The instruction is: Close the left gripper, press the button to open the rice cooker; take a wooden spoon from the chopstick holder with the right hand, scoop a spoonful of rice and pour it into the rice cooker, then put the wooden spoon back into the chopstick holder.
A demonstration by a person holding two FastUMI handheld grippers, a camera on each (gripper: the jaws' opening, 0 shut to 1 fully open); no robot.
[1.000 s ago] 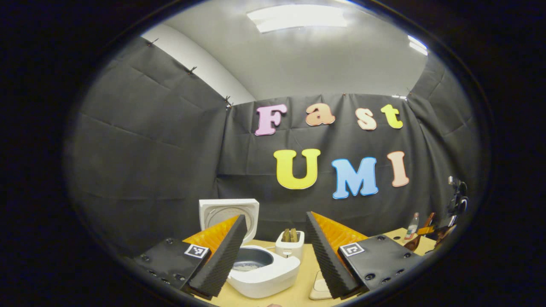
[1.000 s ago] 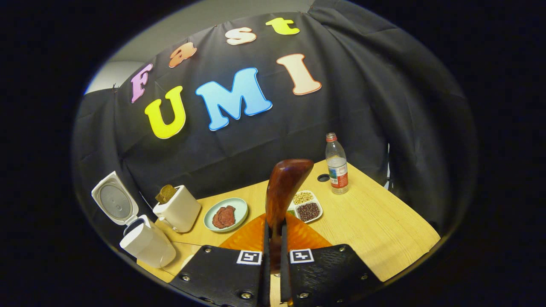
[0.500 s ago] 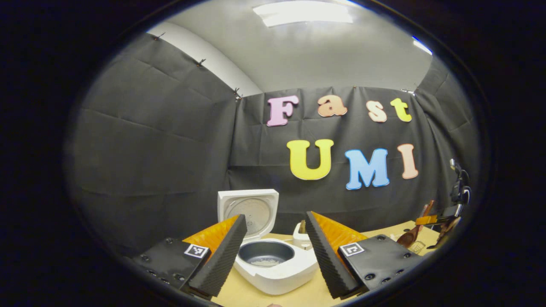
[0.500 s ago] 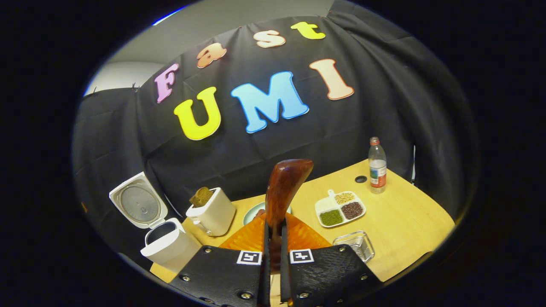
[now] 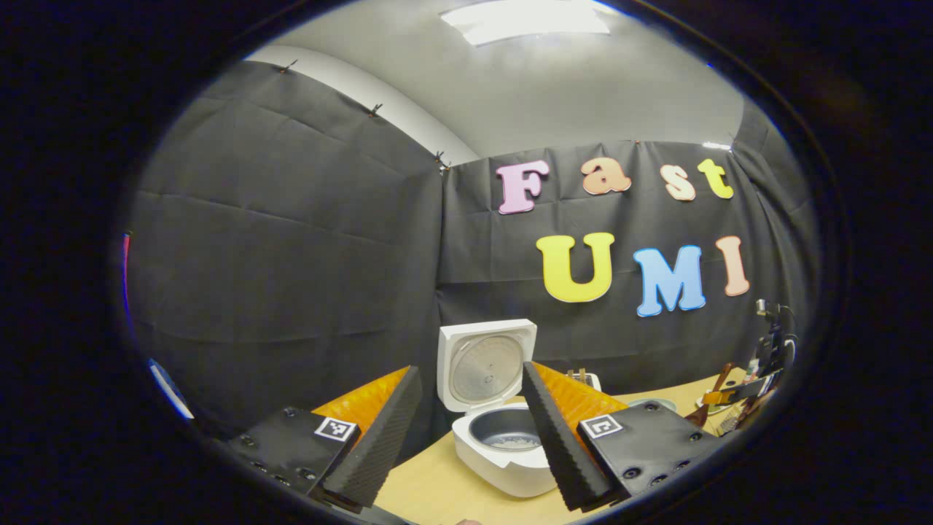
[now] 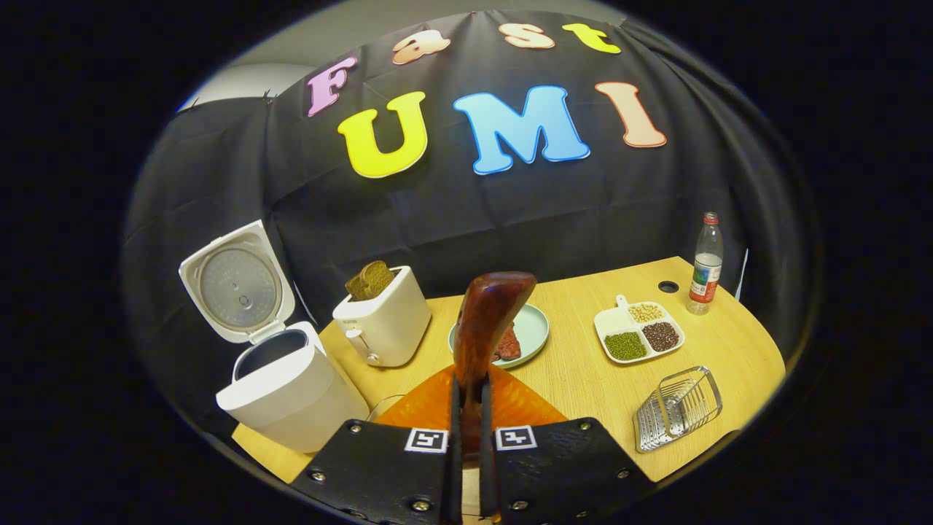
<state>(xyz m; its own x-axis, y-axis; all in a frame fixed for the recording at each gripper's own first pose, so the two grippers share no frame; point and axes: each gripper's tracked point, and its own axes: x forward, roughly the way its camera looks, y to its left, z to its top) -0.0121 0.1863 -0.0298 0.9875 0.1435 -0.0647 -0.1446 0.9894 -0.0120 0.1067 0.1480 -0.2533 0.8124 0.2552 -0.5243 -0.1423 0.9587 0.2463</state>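
Swung leftward, both views had shifted since the earlier frame.
Right gripper [image 6: 466,408] pinched the reddish-brown wooden spoon [image 6: 486,321] between its fingers; left gripper [image 5: 466,430] gaped wide, empty, framing the open white rice cooker [image 5: 503,430].

Black screw-studded claw [image 6: 466,408] plates, square coded markers, orange ribbed fingers [image 5: 364,401], black ridged pads

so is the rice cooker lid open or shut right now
Open. The rice cooker has its lid swung up and back, and the inner pot is exposed.
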